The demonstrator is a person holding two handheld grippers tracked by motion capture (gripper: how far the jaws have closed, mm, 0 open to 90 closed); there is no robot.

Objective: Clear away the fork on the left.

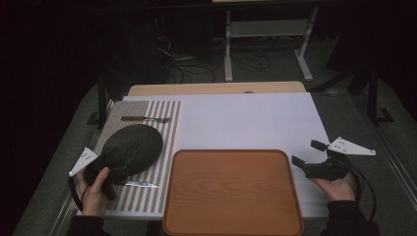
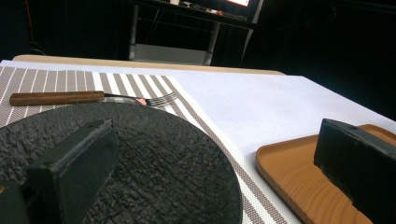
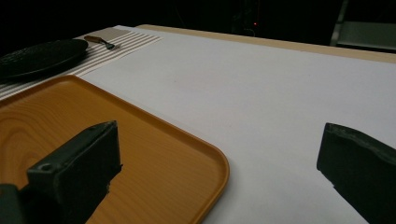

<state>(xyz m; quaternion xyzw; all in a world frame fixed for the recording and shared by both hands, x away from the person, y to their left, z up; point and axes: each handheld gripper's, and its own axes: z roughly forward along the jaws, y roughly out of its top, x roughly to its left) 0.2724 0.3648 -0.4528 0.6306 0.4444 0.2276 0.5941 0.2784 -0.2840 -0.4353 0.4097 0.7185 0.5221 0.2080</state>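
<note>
While a person's left hand (image 1: 96, 189) holds it low over the near edge of a dark round plate (image 1: 133, 145), the left gripper (image 1: 105, 164) stands with its jaws spread wide and nothing caught between them; in the left gripper view one jaw hangs above the plate's rough black surface (image 2: 154, 163) and the other above the corner of a wooden tray (image 2: 289, 172). The plate rests on a striped placemat (image 1: 164, 118) at the left of the table. A fork (image 1: 145, 119) with a wooden handle lies on the mat just beyond the plate, tines pointing right, and a knife (image 1: 141, 184) lies on the mat just at the plate's near side. The orange-brown tray (image 1: 231, 191) sits empty at the table's near edge, just right of the mat, on a white sheet (image 1: 255, 123). At the far right, well apart from the plate, the right hand (image 1: 337, 187) holds the right gripper (image 1: 307, 153) above the white sheet beside the tray, its jaws likewise wide apart and holding nothing. Cables and the legs of a white stand (image 1: 268, 29) show in the dark beyond the table.
</note>
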